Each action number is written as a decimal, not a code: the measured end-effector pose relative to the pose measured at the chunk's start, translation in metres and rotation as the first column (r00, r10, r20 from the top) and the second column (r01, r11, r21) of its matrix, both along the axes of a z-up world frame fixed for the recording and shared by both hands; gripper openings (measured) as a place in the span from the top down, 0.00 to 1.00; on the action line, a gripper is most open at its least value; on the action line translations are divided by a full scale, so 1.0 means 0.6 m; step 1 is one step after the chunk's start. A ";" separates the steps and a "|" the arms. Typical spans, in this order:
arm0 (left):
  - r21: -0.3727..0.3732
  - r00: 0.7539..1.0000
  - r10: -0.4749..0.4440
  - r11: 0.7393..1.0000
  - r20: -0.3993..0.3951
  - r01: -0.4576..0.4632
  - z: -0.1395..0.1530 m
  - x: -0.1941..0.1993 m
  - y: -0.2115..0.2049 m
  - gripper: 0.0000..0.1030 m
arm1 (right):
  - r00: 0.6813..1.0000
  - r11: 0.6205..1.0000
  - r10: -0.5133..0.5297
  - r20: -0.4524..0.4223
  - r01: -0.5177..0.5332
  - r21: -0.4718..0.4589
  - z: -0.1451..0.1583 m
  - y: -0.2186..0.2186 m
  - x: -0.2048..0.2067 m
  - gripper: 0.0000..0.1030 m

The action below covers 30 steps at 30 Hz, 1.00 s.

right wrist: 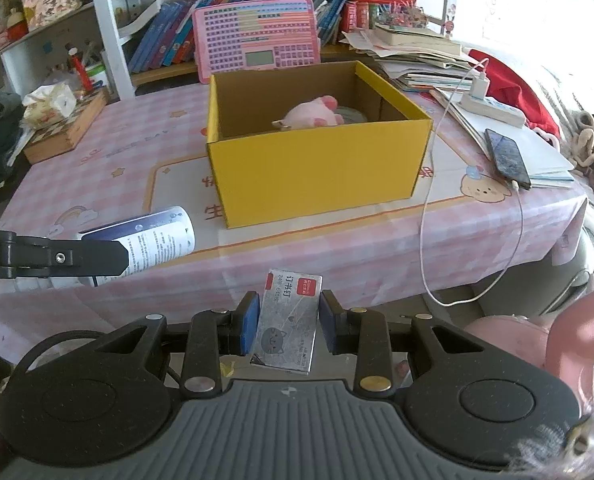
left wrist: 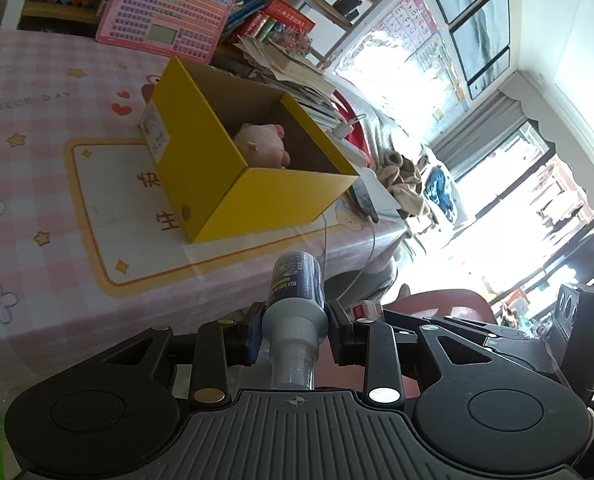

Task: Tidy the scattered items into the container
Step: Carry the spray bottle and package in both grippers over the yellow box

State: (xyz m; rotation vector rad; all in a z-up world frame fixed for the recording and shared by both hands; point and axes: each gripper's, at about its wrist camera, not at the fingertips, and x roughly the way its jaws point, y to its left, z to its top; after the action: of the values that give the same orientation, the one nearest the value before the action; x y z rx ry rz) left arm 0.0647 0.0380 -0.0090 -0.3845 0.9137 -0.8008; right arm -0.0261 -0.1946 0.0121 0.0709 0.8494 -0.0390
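An open yellow box (left wrist: 213, 176) (right wrist: 317, 168) stands on the pink checked table, with a pink plush pig (left wrist: 263, 142) (right wrist: 313, 116) inside. My left gripper (left wrist: 295, 330) is shut on a dark blue bottle (left wrist: 297, 292), held short of the table's near edge; in the right wrist view the same bottle (right wrist: 153, 240) sticks out from the left gripper's finger (right wrist: 53, 258). My right gripper (right wrist: 287, 322) is shut on a small grey staple box (right wrist: 287, 320) with a red label, in front of the yellow box and below the table edge.
A phone (right wrist: 507, 158) on a white cable (right wrist: 429, 208) lies right of the box, beside a power strip (right wrist: 491, 108) and stacked papers (right wrist: 417, 56). A pink toy laptop (right wrist: 257, 38) leans behind the box. A wooden box (right wrist: 67, 128) sits far left. A pink chair (right wrist: 557, 340) is at lower right.
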 end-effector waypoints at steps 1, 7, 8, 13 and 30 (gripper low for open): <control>0.001 1.000 -0.004 1.000 0.002 0.004 0.001 0.003 -0.005 0.70 | 1.000 1.000 -0.005 0.000 0.005 0.001 0.000 -0.005 0.002 0.70; 0.011 1.000 -0.025 1.000 0.016 0.025 0.005 0.019 -0.036 0.70 | 1.000 1.000 -0.028 0.004 0.028 0.000 -0.001 -0.035 0.014 0.70; 0.013 0.999 -0.027 1.000 0.021 0.027 0.006 0.022 -0.041 0.70 | 0.999 0.999 -0.034 0.008 0.034 -0.001 -0.001 -0.040 0.016 0.70; 0.010 0.999 -0.025 1.000 0.046 0.025 0.017 0.040 -0.060 0.70 | 0.998 0.999 -0.050 0.039 0.051 -0.008 0.007 -0.066 0.033 0.70; 0.009 0.978 0.086 0.996 0.192 -0.089 0.073 0.162 -0.128 0.70 | 0.978 0.997 0.075 0.195 -0.074 -0.013 0.074 -0.137 0.191 0.70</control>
State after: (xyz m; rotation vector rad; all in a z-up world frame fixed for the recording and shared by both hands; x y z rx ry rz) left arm 0.1620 -0.0390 0.0346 -0.3241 0.7189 -0.7352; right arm 0.0883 -0.2769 0.0567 0.0372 0.6547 0.0358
